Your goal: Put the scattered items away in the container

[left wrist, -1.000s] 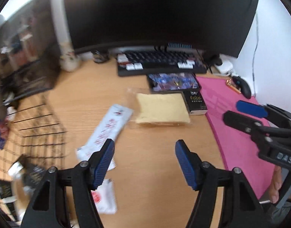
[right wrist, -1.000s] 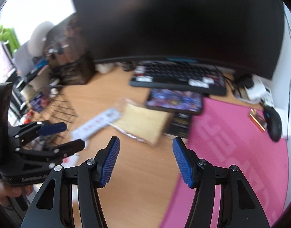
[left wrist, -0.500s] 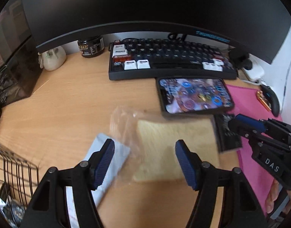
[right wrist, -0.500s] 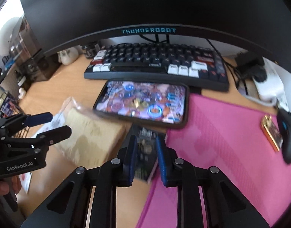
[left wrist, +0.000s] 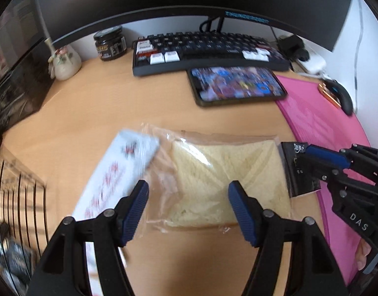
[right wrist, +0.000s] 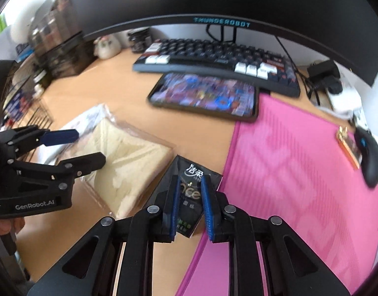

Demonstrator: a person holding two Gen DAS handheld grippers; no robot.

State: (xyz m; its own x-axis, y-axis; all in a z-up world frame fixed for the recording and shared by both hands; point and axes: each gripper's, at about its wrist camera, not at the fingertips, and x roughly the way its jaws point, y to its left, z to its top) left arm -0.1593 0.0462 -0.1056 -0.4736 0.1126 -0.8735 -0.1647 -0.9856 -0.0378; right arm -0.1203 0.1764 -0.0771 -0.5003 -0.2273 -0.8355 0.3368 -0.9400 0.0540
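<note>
Here the tabletop (left wrist: pixel 95 113) is crowded along its far edge: a keyboard (left wrist: pixel 208 51) runs under the monitor (right wrist: pixel 213 0), with a jar (left wrist: pixel 110 43) and a small vase (left wrist: pixel 64 63) to its left and a phone (left wrist: pixel 238 86) lying just in front of it. A pink mat (right wrist: pixel 300 172) covers the right side, carrying a mouse (right wrist: pixel 370 157) near its far right edge. Bare wood lies open between the phone and the bagged bread (left wrist: pixel 226 180), and in front of the bread toward the cameras. At the left edge stands a wire basket (left wrist: pixel 18 197), some packets already inside. A white sachet (left wrist: pixel 117 172) lies just left of the bread, its end touching the bag. A black tissue pack (right wrist: pixel 189 197) lies just right of the bread, partly on the mat's edge. The left tool (left wrist: pixel 188 209) hangs over the bread with its jaws wide, one finger above the sachet's edge and the other above the slice, gripping nothing. The right tool (right wrist: pixel 191 209) has its jaws narrow, with the tissue pack seen between the blue pads (right wrist: pixel 206 204); whether they press on it I cannot tell.
</note>
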